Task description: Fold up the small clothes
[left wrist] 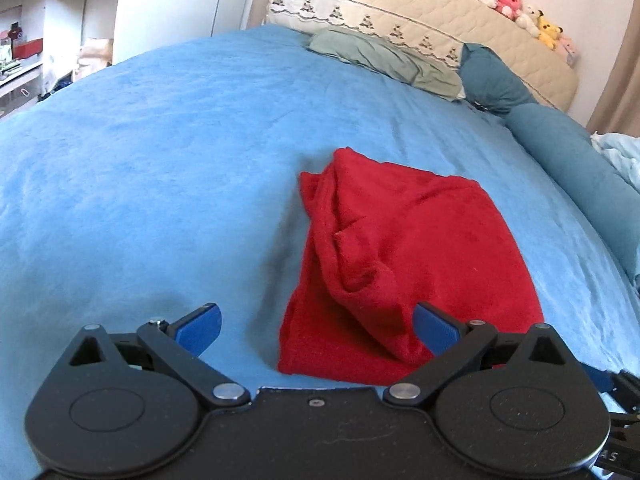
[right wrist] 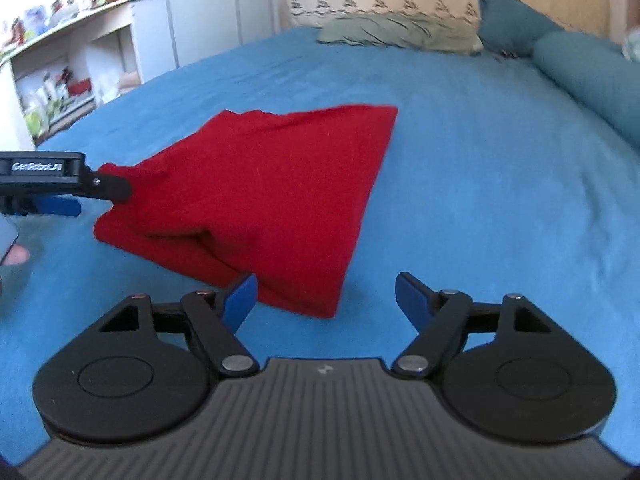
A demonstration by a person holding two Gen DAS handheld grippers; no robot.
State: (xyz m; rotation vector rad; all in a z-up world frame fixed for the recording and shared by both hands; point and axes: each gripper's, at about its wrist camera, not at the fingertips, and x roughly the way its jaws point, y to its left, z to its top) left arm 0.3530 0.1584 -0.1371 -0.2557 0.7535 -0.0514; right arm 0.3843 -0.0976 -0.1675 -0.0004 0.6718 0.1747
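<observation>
A red garment [left wrist: 400, 256] lies folded on the blue bedsheet [left wrist: 140, 180], bunched into ridges along its left side. My left gripper [left wrist: 318, 326] is open at the garment's near edge. Its right finger [left wrist: 436, 330] overlaps the cloth and its left finger [left wrist: 200, 328] is over bare sheet. In the right wrist view the same garment [right wrist: 260, 184] spreads flat toward the far right corner. The left gripper [right wrist: 96, 198] comes in from the left edge, level with the garment's left corner. My right gripper [right wrist: 326, 300] is open above the garment's near corner, with its pads off the cloth.
A grey-green pillow [left wrist: 384, 56], a teal pillow [left wrist: 492, 80] and a teal bolster [left wrist: 580, 176] line the far and right sides of the bed. Stuffed toys [left wrist: 512, 4] sit on the cream headboard [left wrist: 400, 4]. Shelves [right wrist: 68, 80] stand at the left. A person's fingertip [right wrist: 16, 257] shows at the left edge.
</observation>
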